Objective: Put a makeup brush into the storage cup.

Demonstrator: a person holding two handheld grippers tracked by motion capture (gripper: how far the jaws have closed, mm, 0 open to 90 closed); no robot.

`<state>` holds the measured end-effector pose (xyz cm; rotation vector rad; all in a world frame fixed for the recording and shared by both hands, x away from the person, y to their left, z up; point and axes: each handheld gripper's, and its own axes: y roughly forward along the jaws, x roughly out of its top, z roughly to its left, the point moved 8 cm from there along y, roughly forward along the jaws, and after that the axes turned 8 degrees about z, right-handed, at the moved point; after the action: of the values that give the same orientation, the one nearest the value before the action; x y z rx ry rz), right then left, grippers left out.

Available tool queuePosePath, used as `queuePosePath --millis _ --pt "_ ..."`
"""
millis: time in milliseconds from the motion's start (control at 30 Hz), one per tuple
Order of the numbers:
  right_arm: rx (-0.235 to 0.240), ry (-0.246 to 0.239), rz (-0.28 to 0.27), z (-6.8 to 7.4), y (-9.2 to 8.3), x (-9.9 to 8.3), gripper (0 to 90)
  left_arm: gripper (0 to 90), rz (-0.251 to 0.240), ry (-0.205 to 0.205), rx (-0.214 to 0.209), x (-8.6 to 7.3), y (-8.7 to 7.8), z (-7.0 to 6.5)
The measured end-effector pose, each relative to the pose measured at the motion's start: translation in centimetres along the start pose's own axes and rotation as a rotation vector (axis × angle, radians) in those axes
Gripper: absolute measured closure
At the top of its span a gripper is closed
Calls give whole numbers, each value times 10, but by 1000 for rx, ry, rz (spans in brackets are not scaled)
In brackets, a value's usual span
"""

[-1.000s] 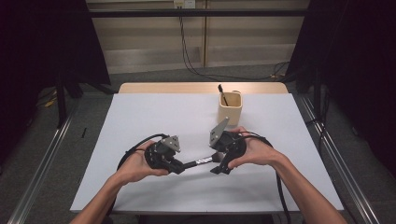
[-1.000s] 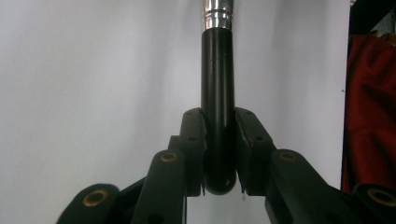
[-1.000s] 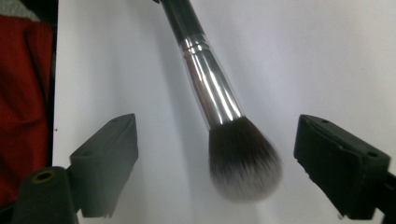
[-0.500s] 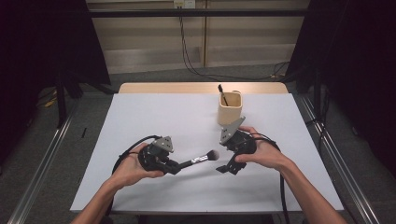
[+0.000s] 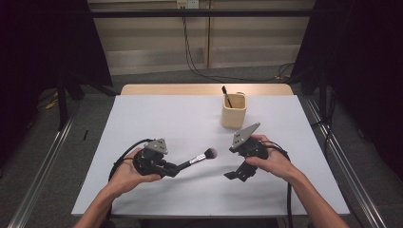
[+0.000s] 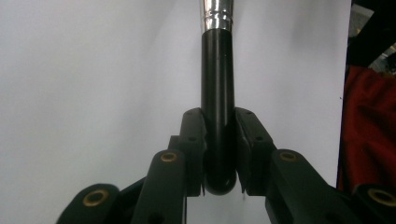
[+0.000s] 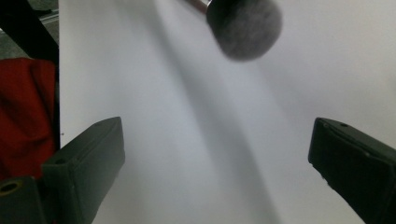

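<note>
the left gripper [image 5: 177,168] has its pads pinched on the black handle end of a makeup brush [image 5: 198,157], which sticks out level over the white table [image 5: 157,114] with its dark bristle head toward the right gripper [image 5: 233,174], whose jaws have just been opening and stand wide apart with nothing between them. the brush head hangs in the gap between the two grippers, clear of the right one, and a tan wooden cup [image 5: 234,111] holding another dark-handled tool stands well behind, near the table's far edge. the white sheet around both hands is bare out to its edges, with metal rails, grey floor, black curtains and a cabled wall beyond.
</note>
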<state>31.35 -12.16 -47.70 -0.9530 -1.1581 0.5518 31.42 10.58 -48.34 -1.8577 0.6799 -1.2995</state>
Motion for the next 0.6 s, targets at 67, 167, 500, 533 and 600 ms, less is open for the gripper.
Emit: queuePosePath --millis 67,167,500,533,600 --pt "8 15 -10 1 0 -2 34 747 -24 -13 2 0 -1 0" --pt "18 35 -36 3 0 -4 35 748 -44 -14 -14 -1 -2 0" --pt "67 76 -123 9 3 -8 56 747 -115 -21 -8 -1 -4 3" --pt "62 80 -144 8 3 -7 64 747 -122 -24 -6 -1 -4 3" --pt "54 80 -176 8 3 -5 70 747 -140 -23 4 0 -4 4"
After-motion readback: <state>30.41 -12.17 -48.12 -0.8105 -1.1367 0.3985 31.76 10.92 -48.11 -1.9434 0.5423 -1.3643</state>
